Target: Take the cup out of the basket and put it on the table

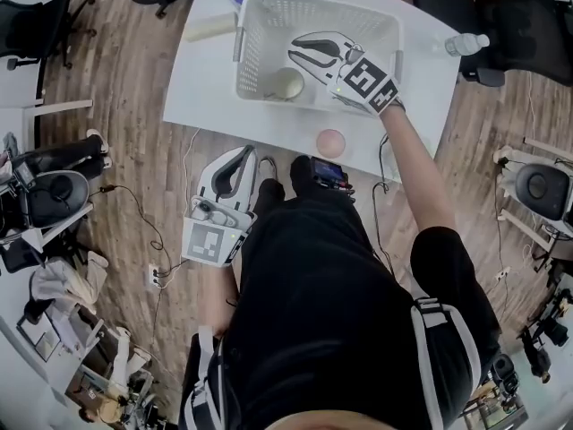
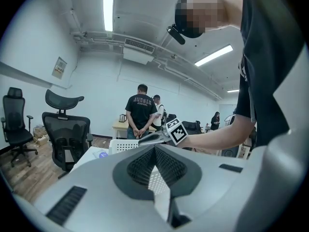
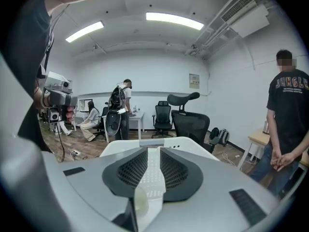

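Wooden floor all round, office chairs at the edges, and a white table [image 1: 421,106] in the middle with a white basket [image 1: 260,7] standing on it; the cup [image 1: 288,83] sits inside, pale and round, near the basket's near wall. Right gripper [image 1: 294,50] is down in the basket, jaws parted a little with only basket mesh showing between them; the cup lies just beside them, not in them, so nothing is grasped yet. Left gripper [image 1: 243,155] hangs low by the person's side, off the table, its jaws closed tip to tip and empty. A pink round thing [image 1: 330,141] rests on the table in front of the basket; a bottle [image 1: 466,44] lies at the far right corner. That cup looks light, smooth and probably stiff, so likely slippery; best bet is to pinch the rim wall, one jaw inside and one outside, firmly but gently; lift straight up to clear the basket's side.
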A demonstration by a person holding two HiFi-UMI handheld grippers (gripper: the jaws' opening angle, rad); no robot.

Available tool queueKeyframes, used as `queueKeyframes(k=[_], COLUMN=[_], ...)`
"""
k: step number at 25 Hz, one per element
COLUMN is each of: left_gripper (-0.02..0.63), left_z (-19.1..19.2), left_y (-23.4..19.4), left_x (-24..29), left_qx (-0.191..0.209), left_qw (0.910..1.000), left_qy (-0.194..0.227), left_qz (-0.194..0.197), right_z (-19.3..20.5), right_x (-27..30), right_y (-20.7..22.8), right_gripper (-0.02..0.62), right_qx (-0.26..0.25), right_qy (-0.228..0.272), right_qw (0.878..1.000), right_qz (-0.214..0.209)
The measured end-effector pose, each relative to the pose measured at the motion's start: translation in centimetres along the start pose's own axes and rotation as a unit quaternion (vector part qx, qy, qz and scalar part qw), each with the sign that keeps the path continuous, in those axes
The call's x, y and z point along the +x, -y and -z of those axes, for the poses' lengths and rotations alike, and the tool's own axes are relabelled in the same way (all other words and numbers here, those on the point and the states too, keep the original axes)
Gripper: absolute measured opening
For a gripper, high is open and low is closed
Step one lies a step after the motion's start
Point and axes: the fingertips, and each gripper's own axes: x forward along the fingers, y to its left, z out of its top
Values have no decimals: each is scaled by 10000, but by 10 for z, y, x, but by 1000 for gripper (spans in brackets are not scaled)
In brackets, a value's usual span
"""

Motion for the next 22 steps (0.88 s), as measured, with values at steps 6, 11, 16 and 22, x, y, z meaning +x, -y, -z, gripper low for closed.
queueKeyframes(k=[6, 11, 16, 22], left_gripper=[21, 21, 21, 21], left_z=[-1, -2, -1, -2], left_y=[-5, -5, -8, -7], left_x=[-1, -1, -2, -1], left_qx=[-8, -3, -20, -13], left_qw=[10000, 9999, 9999, 9999], left_qy=[8, 36, 16, 13], left_qz=[-66, -146, -169, -156], right_z=[34, 61, 76, 90], right_x=[25, 36, 48, 55], right_y=[4, 3, -3, -7], right_gripper=[89, 89, 89, 89], right_qx=[117, 150, 89, 60], right_qy=[-404, -702, -941, -1102], right_qw=[9988, 9965, 9938, 9917], right_qz=[-248, -418, -583, -656])
